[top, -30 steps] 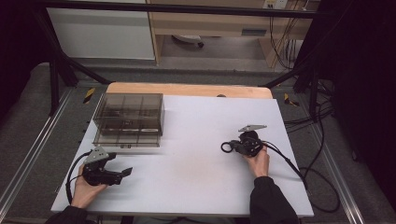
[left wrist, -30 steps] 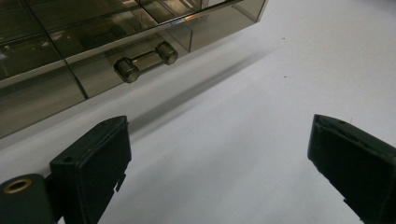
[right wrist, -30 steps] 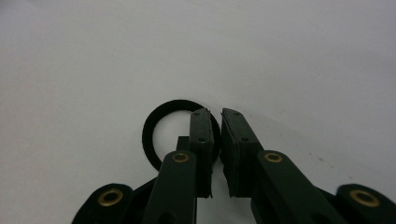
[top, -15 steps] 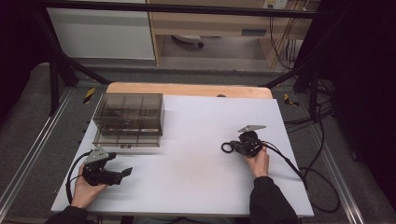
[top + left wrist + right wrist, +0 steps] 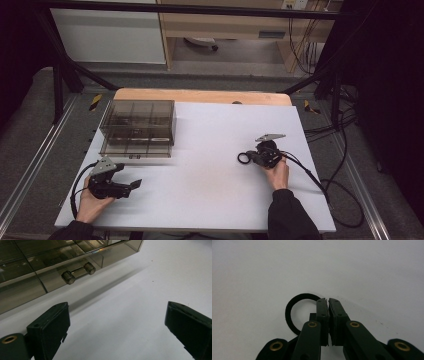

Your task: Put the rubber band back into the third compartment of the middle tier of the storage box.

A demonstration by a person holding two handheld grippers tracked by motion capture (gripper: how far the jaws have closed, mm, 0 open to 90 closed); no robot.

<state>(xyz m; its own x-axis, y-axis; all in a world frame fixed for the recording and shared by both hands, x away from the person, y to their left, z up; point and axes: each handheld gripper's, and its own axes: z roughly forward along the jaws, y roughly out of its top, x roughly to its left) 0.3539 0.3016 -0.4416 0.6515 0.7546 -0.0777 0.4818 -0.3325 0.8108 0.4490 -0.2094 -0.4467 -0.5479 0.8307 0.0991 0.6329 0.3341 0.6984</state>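
The right claw [image 5: 248,158] lies low near the white tabletop's [image 5: 210,150] right edge, pointing left, pressed together on a thin black rubber ring [image 5: 298,312]. The left claw [image 5: 131,185], by the near-left corner, is spread, empty, pointing right, just before the smoky transparent plastic drawer box [image 5: 139,127]. No writing is readable.

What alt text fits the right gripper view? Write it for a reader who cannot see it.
The right hand-held gripper, its two black jaws shut together, pinches the rim of a thin black ring that lies on the white table. The ring sits left of the jaws; the rest is bare tabletop.
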